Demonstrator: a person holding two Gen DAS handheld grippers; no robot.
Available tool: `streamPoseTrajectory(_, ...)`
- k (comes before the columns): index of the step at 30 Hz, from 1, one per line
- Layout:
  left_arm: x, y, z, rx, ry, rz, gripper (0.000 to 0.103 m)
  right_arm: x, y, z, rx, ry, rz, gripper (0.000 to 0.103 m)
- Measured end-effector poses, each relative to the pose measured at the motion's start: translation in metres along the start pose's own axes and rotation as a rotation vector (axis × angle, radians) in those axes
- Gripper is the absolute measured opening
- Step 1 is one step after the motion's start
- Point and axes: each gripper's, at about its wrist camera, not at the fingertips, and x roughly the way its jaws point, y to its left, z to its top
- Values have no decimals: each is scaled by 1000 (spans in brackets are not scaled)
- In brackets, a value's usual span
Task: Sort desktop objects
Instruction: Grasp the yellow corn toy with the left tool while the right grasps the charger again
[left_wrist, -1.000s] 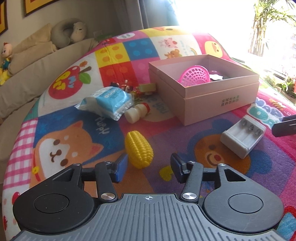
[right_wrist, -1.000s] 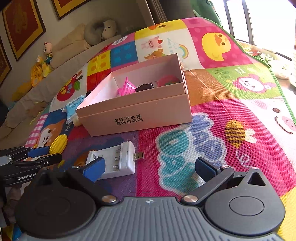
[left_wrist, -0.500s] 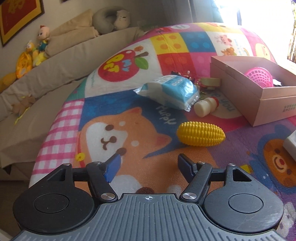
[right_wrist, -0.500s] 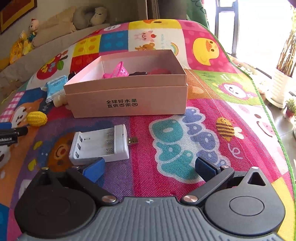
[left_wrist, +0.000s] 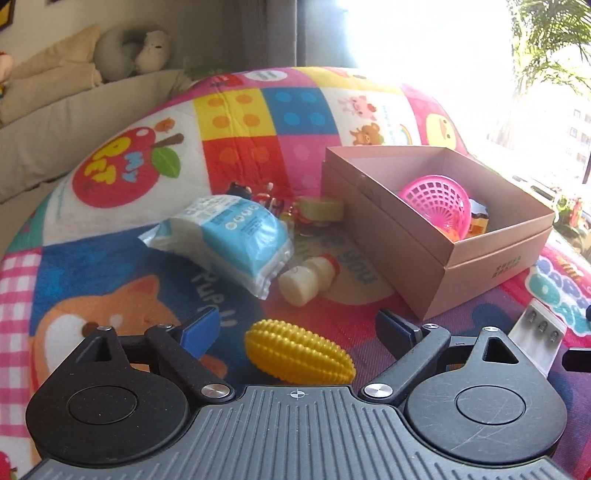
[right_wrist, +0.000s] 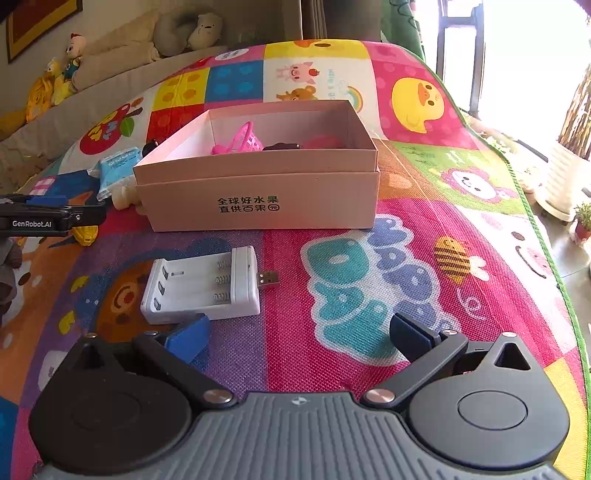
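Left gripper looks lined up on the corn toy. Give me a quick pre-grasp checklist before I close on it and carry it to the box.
1. Left gripper open: ok, both fingers spread wide.
2. Yellow ridged plastic corn toy between the fingers: ok, lying on its side, roughly centred.
3. Fingers touching the corn: not ok yet, gaps show on both sides.
4. Neighbours apart from the corn: ok, the small white bottle with a red cap and the blue-and-white tissue pack lie farther back.
5. Room in the open pink cardboard box: ok, bare floor beside the pink mesh basket.
6. Right gripper out of the way: ok, open and empty near the white battery charger.
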Motion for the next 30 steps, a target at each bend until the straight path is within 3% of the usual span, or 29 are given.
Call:
streamPoseTrajectory(3,-4,-1,-7,-39,18,-65,95,-3,-8,0,46,-15,39,103)
streamPoseTrajectory(9,-28,-24,-26,29,26,-134,97,-3,-6,0,43,-16,37,103)
streamPoseTrajectory(14,-19,-36,-24,34,48,26,97,-2,-5,0,36,-15,30,103)
streamPoseTrajectory(17,-11,-35,-18,-40,65,47,96,-2,-4,0,34,-16,28,103)
streamPoseTrajectory(23,-8,-38,-13,-112,79,130,72,-3,3,0,-8,-21,71,103)
streamPoseTrajectory(27,-21,-38,-17,-118,68,133,72,-3,27,3,-134,-38,117,103)
streamPoseTrajectory(30,-34,-38,-27,-123,75,134,72,6,43,11,-157,-11,138,103)
